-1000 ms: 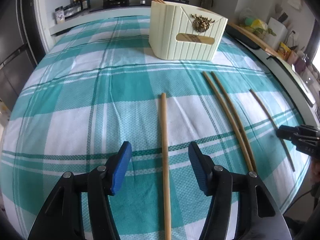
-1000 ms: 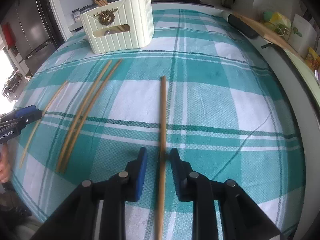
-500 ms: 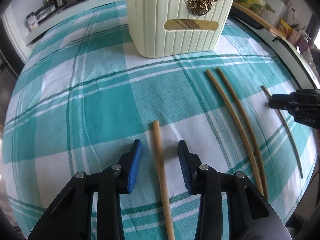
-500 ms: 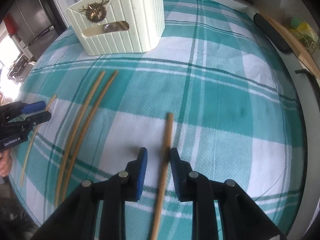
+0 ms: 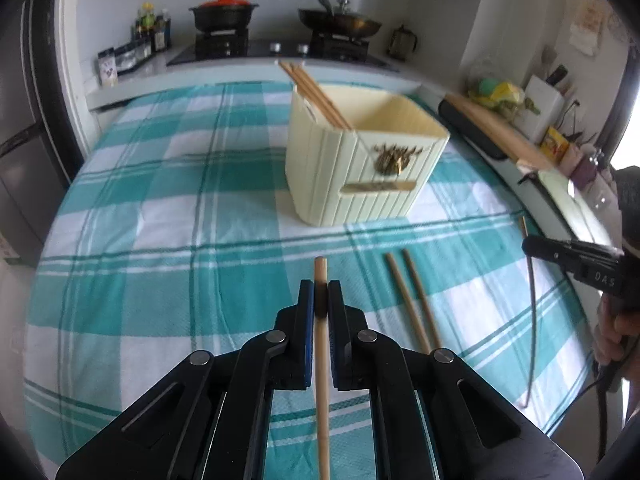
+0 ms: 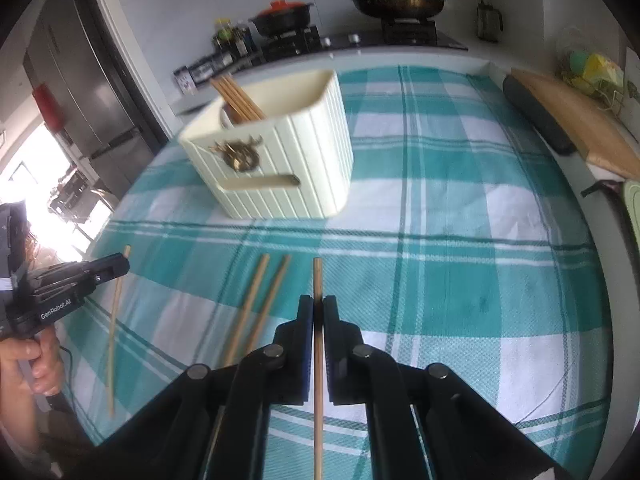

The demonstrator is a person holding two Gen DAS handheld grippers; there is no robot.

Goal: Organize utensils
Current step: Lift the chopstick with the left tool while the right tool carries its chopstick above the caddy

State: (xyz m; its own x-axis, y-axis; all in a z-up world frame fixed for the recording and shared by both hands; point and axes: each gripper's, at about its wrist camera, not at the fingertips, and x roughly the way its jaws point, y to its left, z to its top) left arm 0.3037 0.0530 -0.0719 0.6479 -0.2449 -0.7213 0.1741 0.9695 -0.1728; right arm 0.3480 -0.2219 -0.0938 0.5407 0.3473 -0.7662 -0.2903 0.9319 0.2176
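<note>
Left wrist view: left gripper (image 5: pixel 321 294) has just closed, jaws pinched tight on a chopstick (image 5: pixel 321 380) near its far tip, long axis along 6–12 o'clock, tip toward the cream holder (image 5: pixel 360 184) at 12–1 o'clock on the plaid cloth (image 5: pixel 160 240). Right wrist view: right gripper (image 6: pixel 317 308) likewise just clamped on its own chopstick (image 6: pixel 317 380), axis 6–12, holder (image 6: pixel 280 176) at 11 o'clock; two loose chopsticks (image 6: pixel 256 308) lie at 10 o'clock. Risk, judged: thin round sticks held near one end may pivot or slip, and a tip could catch the holder rim on insertion.
</note>
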